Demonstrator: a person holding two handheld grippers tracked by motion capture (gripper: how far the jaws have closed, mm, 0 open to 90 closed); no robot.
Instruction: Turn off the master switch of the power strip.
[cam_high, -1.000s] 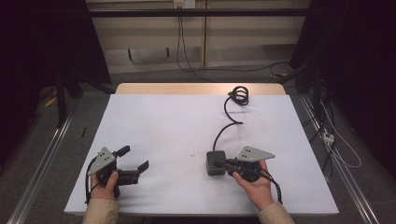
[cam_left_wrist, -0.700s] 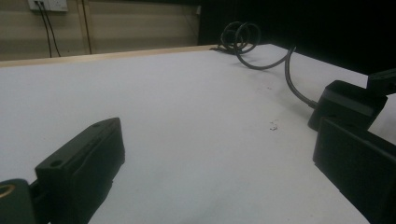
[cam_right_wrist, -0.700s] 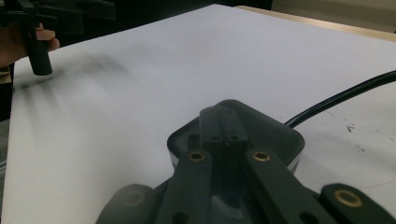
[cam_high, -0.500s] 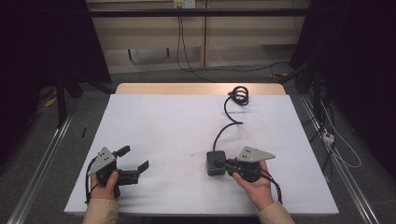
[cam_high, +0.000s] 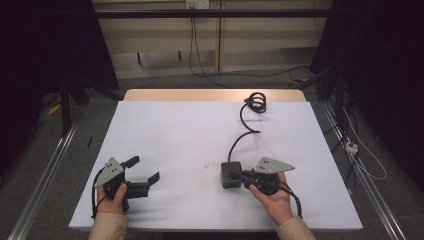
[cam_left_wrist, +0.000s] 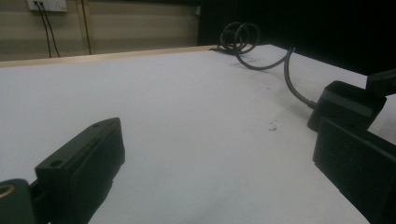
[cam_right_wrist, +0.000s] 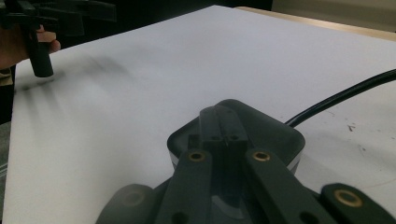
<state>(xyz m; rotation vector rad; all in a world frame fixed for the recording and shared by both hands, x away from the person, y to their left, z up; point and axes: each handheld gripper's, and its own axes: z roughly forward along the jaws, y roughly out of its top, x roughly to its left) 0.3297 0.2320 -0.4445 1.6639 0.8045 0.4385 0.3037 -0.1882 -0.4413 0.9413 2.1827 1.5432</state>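
Resting near the front edge of the white counter (cam_high: 165, 130), the black box (cam_high: 230, 174) sits just to the right of the middle, its cable (cam_high: 240, 137) snaking back to a coil (cam_high: 257, 101) at the far edge. The right tongs (cam_high: 239, 174) lie over the top of the box with their jaws brought together; in the right gripper view the closed tips (cam_right_wrist: 219, 125) sit flat on the lid of the box (cam_right_wrist: 275, 133), pressing down rather than clamping its sides. The left tongs (cam_high: 144, 173) wait well apart on the left side of the counter, jaws spread with nothing between them. To my eye the step is about steadying or shifting the box, and it would go best by keeping the tips centred on the lid so the box does not pivot, and pushing slowly so the stiff cable does not drag it sideways. If a lift is wanted, the jaws need to open wide and come down around the sides, and the left tongs could hold the cable close to where it enters the box.
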